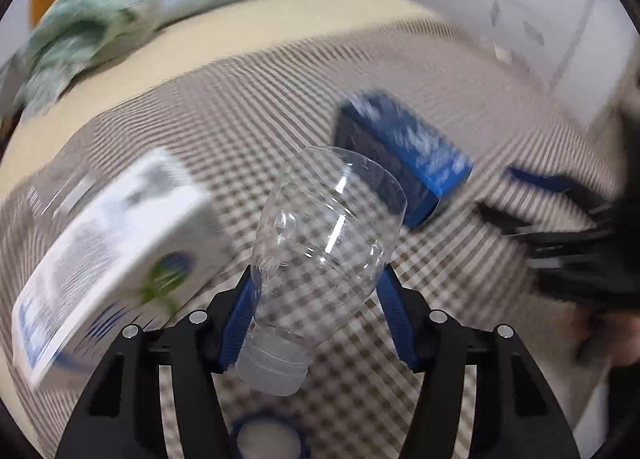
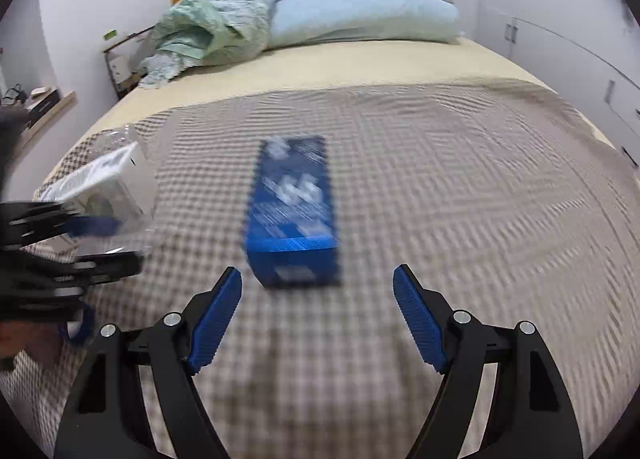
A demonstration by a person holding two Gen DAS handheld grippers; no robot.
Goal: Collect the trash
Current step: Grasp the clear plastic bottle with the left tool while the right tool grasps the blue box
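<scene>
A light, crushable clear bottle (image 1: 320, 259) was held at its shoulder by the left claw (image 1: 316, 295); the right claw (image 2: 318, 299) was spread wide before a blue box (image 2: 292, 211).

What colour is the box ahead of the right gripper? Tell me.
Blue with white print: the box shows best in the right wrist view, lying on the checked bedspread.

**Even light, heavy motion blur**

I see soft, bright indoor light on both feeds, with only faint shadows. Motion smears the checked bedspread (image 2: 400, 179) and blue box (image 2: 292, 211). White glints streak the clear bottle (image 1: 324, 235). Fisheye bending and dark corners frame everything.
</scene>
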